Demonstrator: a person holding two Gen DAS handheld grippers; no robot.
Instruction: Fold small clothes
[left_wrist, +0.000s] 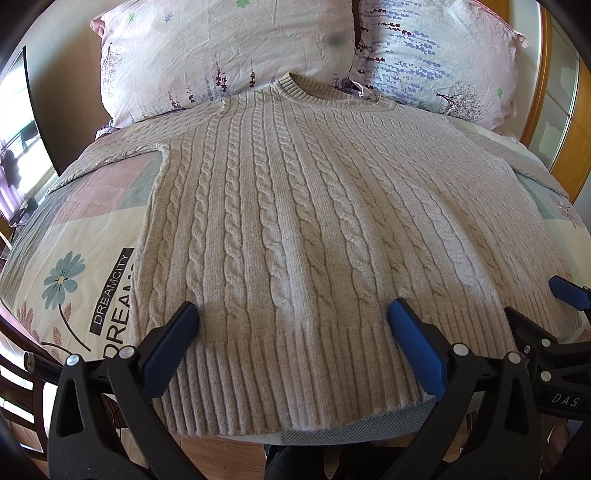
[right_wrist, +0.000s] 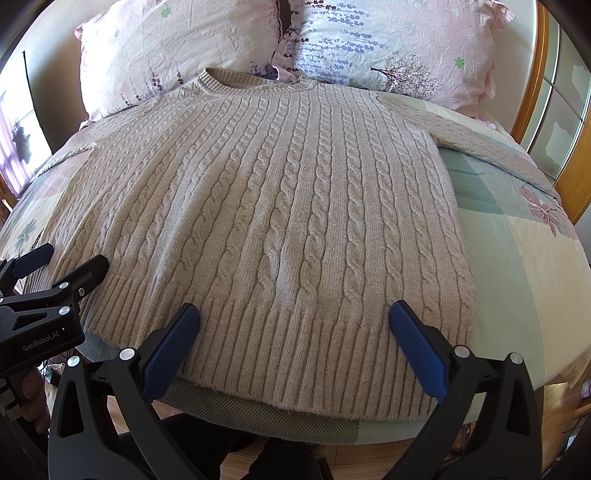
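A bed (left_wrist: 92, 206) with a patchwork quilt in pink, green and cream fills both views, with a wooden frame along its right side and a wood floor below its near edge. On it a beige cable-knit sweater (left_wrist: 295, 221) lies flat, front up, spread across the middle of the bed. Its ribbed collar (left_wrist: 314, 90) points to the far edge and its ribbed hem (left_wrist: 295, 376) lies along the near edge, just reaching the quilt's herringbone border. One sleeve (left_wrist: 107, 155) stretches out toward the left edge of the bed, the other (right_wrist: 491, 144) toward the right edge.

The left tongs (left_wrist: 293, 325) hover above the hem near its left half, the blue pads (left_wrist: 173, 347) spread wide apart with nothing between them. The right tongs (right_wrist: 293, 325) hover above the hem's right half, likewise spread wide and holding nothing. Each pair shows at the side of the other's view.

Two floral pillows stand at the far edge, a pink one (left_wrist: 221, 51) on the left and a pink-and-blue one (left_wrist: 436, 55) on the right, just behind the collar. The quilt bears a teal flower and the word DREAMCITY (left_wrist: 110, 291) near its left edge.
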